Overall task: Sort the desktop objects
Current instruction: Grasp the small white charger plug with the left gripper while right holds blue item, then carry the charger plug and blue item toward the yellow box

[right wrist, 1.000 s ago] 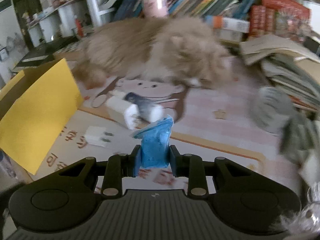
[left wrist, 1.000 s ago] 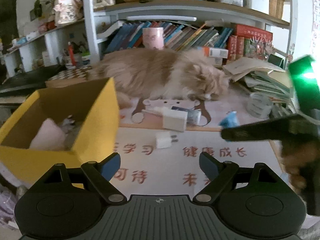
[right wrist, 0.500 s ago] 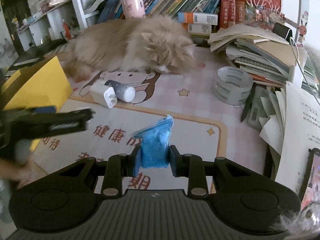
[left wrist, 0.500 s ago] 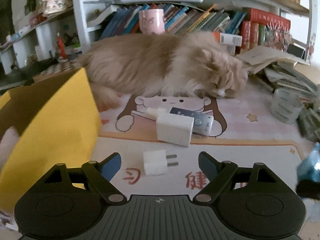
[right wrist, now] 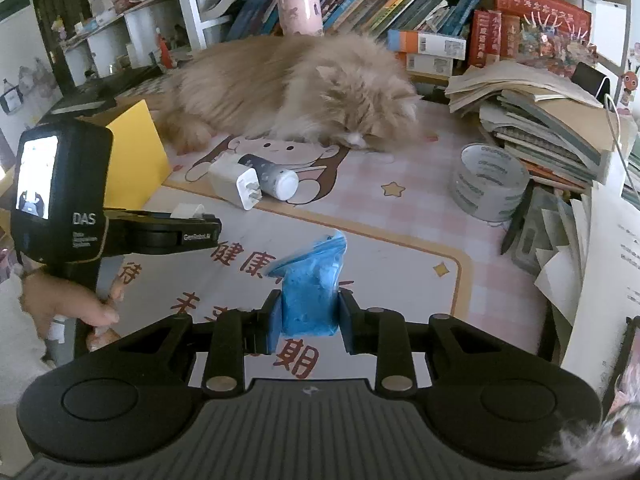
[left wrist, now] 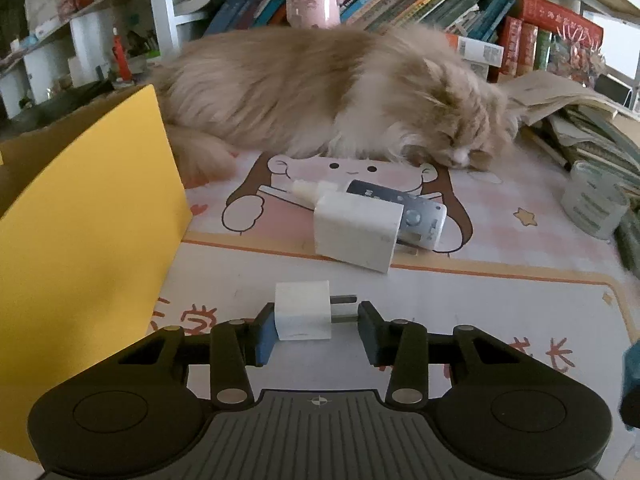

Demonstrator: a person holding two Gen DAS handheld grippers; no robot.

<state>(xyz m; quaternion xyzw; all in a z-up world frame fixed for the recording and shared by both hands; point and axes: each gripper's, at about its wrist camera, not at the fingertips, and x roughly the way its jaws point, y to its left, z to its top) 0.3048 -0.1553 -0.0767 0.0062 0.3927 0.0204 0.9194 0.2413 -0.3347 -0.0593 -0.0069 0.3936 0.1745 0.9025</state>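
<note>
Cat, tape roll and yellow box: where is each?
cat (left wrist: 320,92), left wrist view, on its furry back
tape roll (right wrist: 490,184), right wrist view, on its outer side
yellow box (left wrist: 80,220), left wrist view, on its outer wall

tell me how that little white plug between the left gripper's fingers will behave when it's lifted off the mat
The small white plug looks like a hard, boxy block, so probably stiff and light. The left gripper has it end to end: one pad on the flat back, the other at the thin prongs, so it may pivot or slip. Its casing looks smooth, probably a bit slippery.
</note>
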